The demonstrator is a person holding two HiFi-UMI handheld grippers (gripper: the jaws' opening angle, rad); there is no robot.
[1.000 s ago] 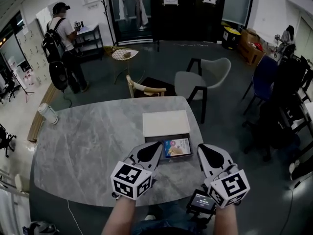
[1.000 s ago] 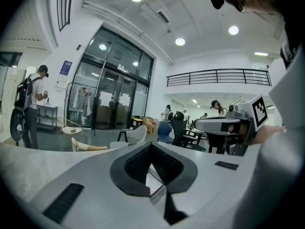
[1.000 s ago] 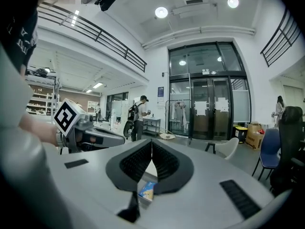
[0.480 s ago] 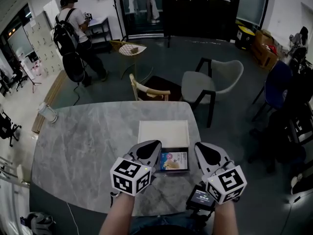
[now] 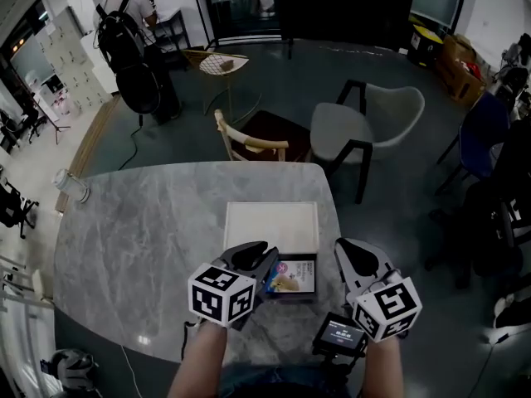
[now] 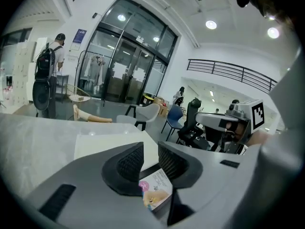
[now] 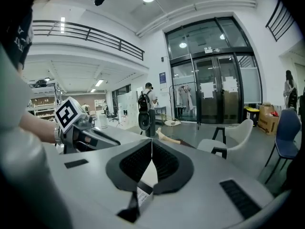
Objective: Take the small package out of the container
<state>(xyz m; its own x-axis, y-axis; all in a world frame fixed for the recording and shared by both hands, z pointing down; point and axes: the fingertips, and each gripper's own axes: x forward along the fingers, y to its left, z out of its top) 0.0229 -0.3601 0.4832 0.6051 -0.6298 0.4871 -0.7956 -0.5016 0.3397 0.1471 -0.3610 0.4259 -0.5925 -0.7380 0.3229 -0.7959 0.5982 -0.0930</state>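
My left gripper (image 5: 264,257), jaws just opened and empty, is nearer the small package (image 5: 292,277), lying in the black container (image 5: 316,275) just beside at its 4 o'clock; my right gripper (image 7: 151,146) is closed on nothing.

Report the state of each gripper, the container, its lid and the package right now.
left gripper: open, jaws just opening, nothing gripped
right gripper: shut, empty
container: open
lid: off, lying on the table beside it
small package: lying in the container
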